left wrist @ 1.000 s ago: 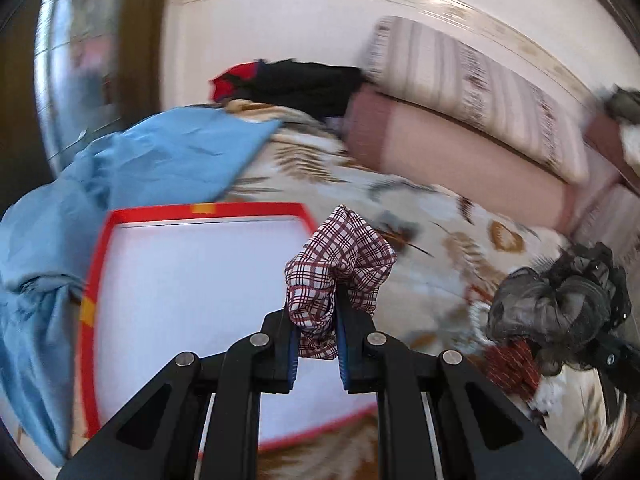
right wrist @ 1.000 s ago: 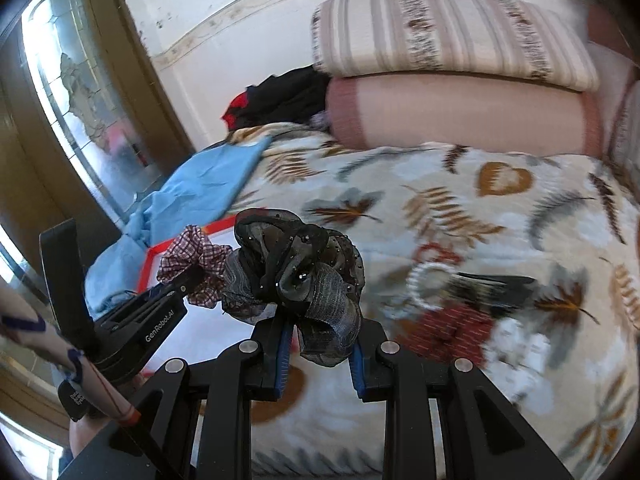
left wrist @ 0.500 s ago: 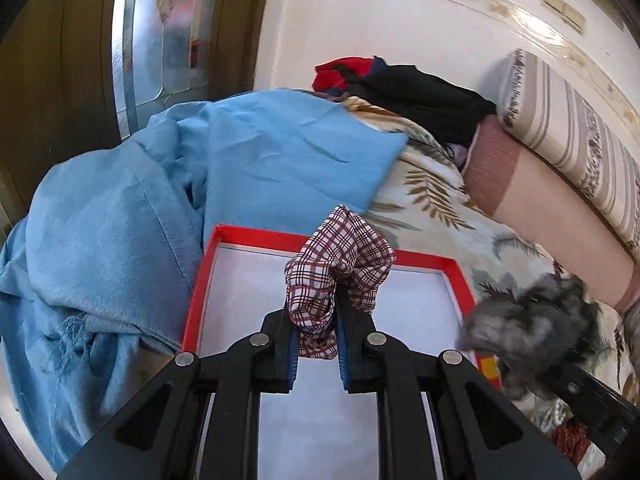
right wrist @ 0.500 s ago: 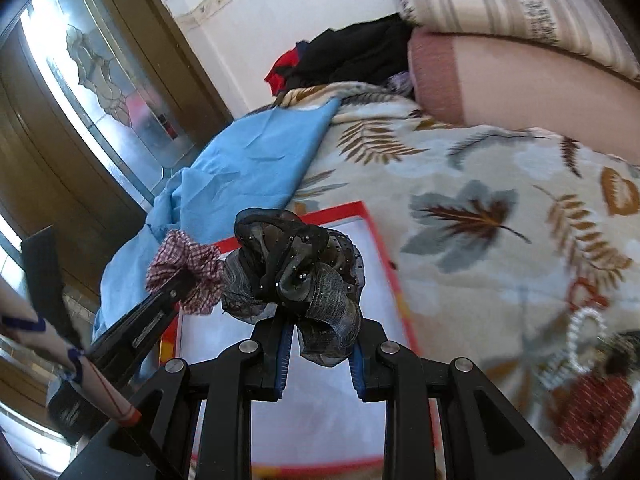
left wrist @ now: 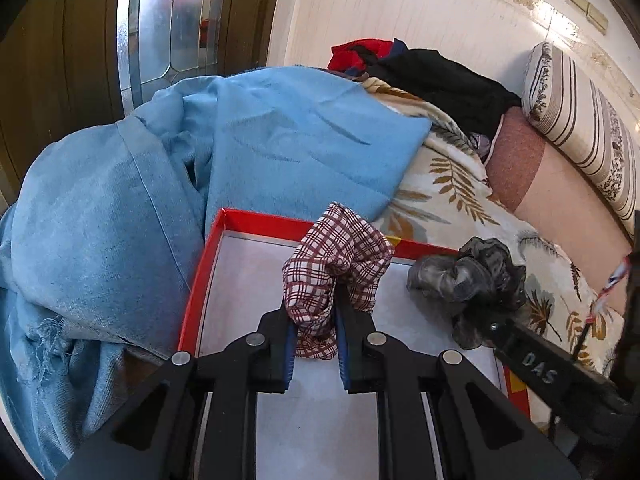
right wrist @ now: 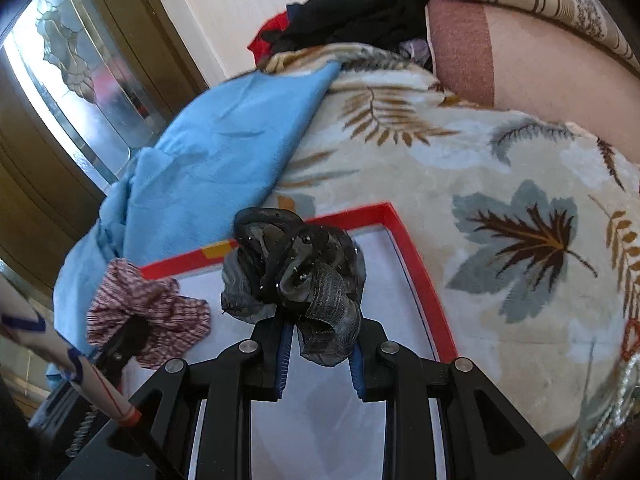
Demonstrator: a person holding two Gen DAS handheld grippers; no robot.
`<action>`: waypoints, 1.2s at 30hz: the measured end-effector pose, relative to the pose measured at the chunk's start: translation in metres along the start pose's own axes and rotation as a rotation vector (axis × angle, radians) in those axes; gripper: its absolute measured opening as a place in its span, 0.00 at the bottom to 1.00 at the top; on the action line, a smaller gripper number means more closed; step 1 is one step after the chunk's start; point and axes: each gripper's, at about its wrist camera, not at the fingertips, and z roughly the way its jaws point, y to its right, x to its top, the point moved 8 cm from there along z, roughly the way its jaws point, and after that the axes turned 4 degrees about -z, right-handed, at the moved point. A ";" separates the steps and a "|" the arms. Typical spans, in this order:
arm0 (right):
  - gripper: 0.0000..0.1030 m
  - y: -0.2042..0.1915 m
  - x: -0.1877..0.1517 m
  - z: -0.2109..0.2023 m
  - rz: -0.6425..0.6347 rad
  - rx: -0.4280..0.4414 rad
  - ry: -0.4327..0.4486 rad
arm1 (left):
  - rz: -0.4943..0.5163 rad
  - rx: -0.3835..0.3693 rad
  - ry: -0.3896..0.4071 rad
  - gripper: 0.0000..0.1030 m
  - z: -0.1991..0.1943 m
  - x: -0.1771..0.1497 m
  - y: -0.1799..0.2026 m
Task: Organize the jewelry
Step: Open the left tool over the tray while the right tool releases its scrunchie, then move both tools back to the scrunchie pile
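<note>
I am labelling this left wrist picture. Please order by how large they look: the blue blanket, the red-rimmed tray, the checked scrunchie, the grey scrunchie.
1. Blue blanket
2. Red-rimmed tray
3-4. Checked scrunchie and grey scrunchie: they look about alike, and the checked one is nearer the camera, so I do not rank them.

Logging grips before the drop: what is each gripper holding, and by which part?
Left gripper: plaid scrunchie, pinched by its lower edge. Right gripper: dark sheer scrunchie, pinched by its lower folds.
</note>
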 end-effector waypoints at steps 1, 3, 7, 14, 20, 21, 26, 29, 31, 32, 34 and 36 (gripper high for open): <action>0.26 0.001 -0.001 0.003 -0.001 0.003 -0.006 | 0.000 0.002 -0.004 0.15 0.001 -0.001 0.000; 0.29 0.001 -0.004 0.008 -0.009 0.008 -0.018 | 0.005 0.010 -0.012 0.17 0.004 -0.003 0.000; 0.48 0.001 -0.006 0.007 -0.006 0.027 -0.031 | 0.009 0.013 -0.008 0.40 0.003 -0.004 0.002; 0.60 0.005 -0.005 -0.029 0.011 0.121 -0.011 | -0.022 -0.020 0.043 0.53 -0.015 0.005 0.001; 0.60 0.030 -0.031 -0.096 0.091 0.223 0.028 | -0.042 -0.081 0.123 0.54 -0.046 0.014 0.009; 0.60 0.036 -0.040 -0.109 0.099 0.226 0.036 | -0.032 -0.090 0.143 0.55 -0.052 0.014 0.015; 0.60 0.079 -0.103 -0.167 0.125 0.174 0.067 | 0.047 -0.142 0.192 0.56 -0.075 -0.001 0.055; 0.60 0.120 -0.141 -0.202 0.187 0.121 0.104 | 0.123 -0.205 0.192 0.57 -0.093 -0.029 0.094; 0.60 0.151 -0.165 -0.225 0.247 0.094 0.121 | 0.173 -0.268 0.174 0.57 -0.107 -0.054 0.121; 0.60 0.163 -0.173 -0.236 0.268 0.079 0.131 | 0.184 -0.291 0.164 0.59 -0.112 -0.063 0.130; 0.60 0.197 -0.189 -0.262 0.318 0.030 0.156 | 0.209 -0.370 0.119 0.62 -0.126 -0.090 0.153; 0.60 0.224 -0.201 -0.285 0.360 0.003 0.182 | 0.246 -0.415 0.080 0.64 -0.138 -0.121 0.172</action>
